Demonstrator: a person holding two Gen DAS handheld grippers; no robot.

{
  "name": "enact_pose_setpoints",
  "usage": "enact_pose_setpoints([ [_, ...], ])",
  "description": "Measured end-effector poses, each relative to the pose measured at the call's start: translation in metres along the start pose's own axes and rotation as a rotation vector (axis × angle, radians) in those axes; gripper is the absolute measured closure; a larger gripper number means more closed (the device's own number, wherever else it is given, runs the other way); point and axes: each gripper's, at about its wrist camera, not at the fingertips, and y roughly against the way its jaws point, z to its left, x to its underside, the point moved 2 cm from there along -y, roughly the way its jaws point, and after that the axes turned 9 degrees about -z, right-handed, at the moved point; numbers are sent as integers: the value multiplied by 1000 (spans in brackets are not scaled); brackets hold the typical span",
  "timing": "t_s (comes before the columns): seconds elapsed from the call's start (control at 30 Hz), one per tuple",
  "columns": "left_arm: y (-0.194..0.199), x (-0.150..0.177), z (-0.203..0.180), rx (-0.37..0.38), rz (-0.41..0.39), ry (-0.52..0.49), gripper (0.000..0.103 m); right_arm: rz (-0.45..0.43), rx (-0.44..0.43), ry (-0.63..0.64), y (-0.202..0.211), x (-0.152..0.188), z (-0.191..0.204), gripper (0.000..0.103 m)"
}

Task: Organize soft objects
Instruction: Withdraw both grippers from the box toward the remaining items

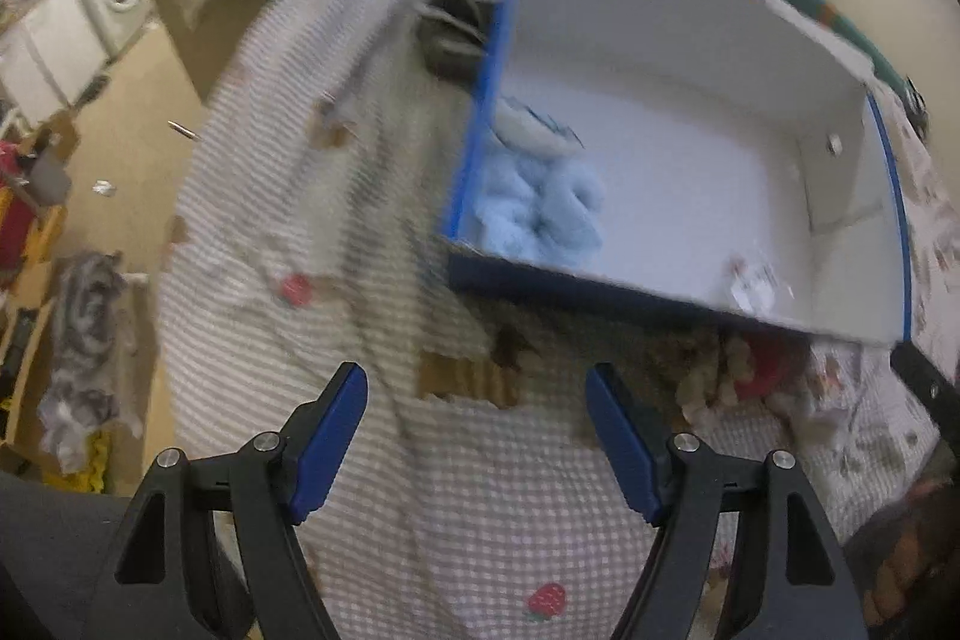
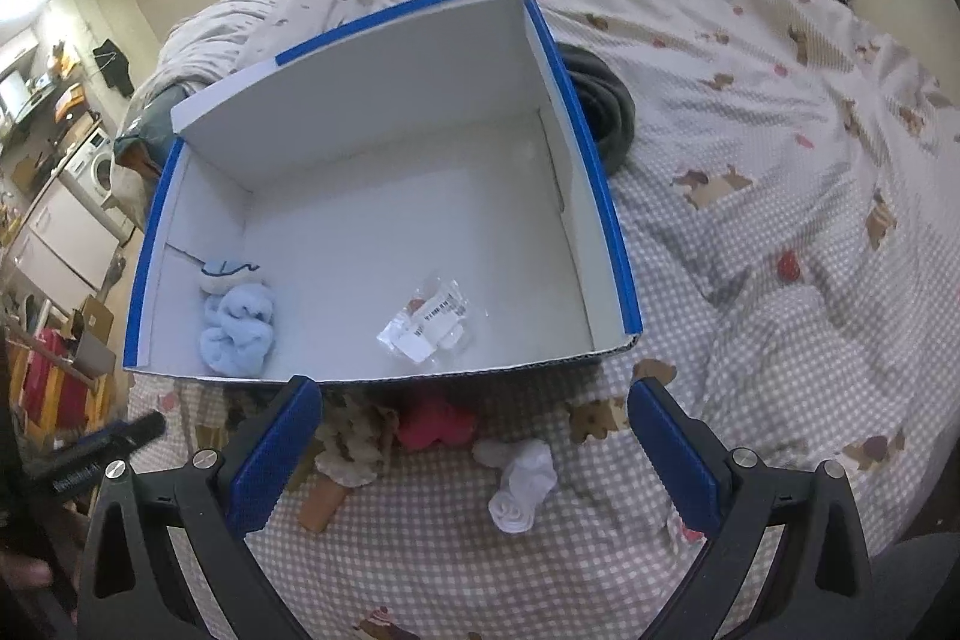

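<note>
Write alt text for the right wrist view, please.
An open gripper hangs over a checked bedspread, facing a blue-edged white box that holds a light blue fluffy bundle and a clear packet. In front of the box lie white socks, a red item and a cream fluffy item.
</note>
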Motion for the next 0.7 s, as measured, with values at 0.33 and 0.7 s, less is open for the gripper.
enact_pose_setpoints([
  [0.33,-63,23,-58,77,170,-199,42,58,18,-63,-10,3,-19,0],
  [0.7,-77,23,-88,166,198,-222,90,90,47,-102,-14,7,-39,0],
])
